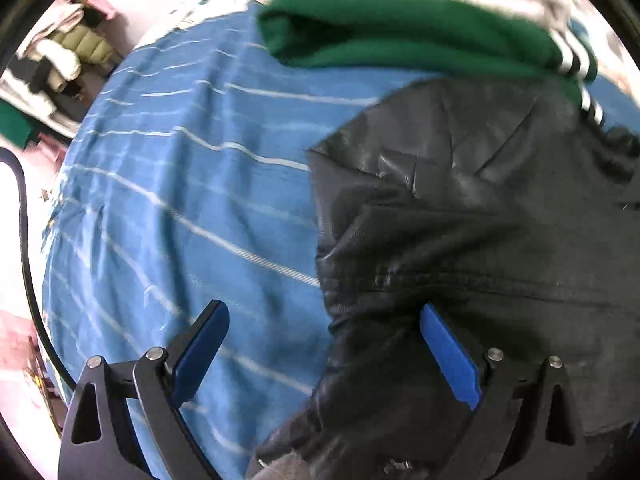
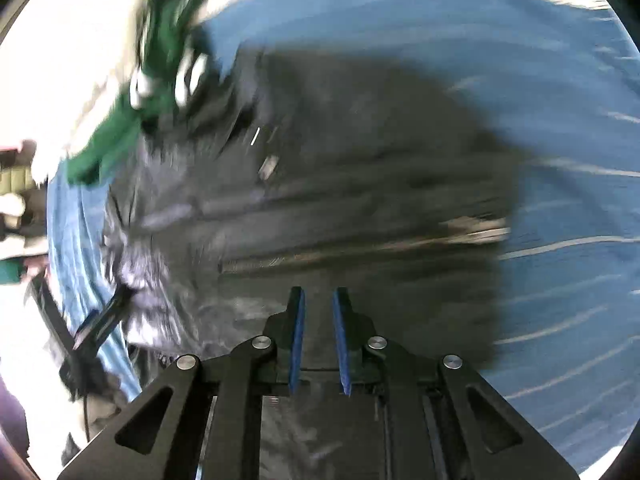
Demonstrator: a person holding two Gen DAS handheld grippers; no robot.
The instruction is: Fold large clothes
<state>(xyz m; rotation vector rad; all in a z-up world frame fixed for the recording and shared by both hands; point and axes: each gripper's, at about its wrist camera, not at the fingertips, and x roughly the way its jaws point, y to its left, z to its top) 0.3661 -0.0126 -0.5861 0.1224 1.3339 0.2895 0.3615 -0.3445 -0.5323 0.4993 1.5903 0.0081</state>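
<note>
Bed cover (image 1: 168, 184): blue with thin white stripes, spread under everything and filling most of both views.
Black jacket (image 1: 460, 220): the garment to fold; shiny, leather-like, lying creased on the cover, its left edge crumpled into ridges.
Green garment (image 1: 360, 36): bunched at the far side of the cover, its white-striped cuff touching the jacket's far edge.
Left gripper (image 1: 324, 314): pointing steeply down, jaws spread wide, straddling the jacket's left edge; nothing pinched.
Right gripper (image 2: 319, 300): over the jacket's middle, jaws nearly pressed together with a narrow gap; nothing visible between them. The view is heavily blurred.
Risk, slip: the slick material would likely slide out of a shallow pinch on one ridge.
Risk, wrong layer: closing on the creased edge could catch the cover beneath and drag it along.
Risk, snag: the green cuff may ride along if the far edge lifts.
</note>
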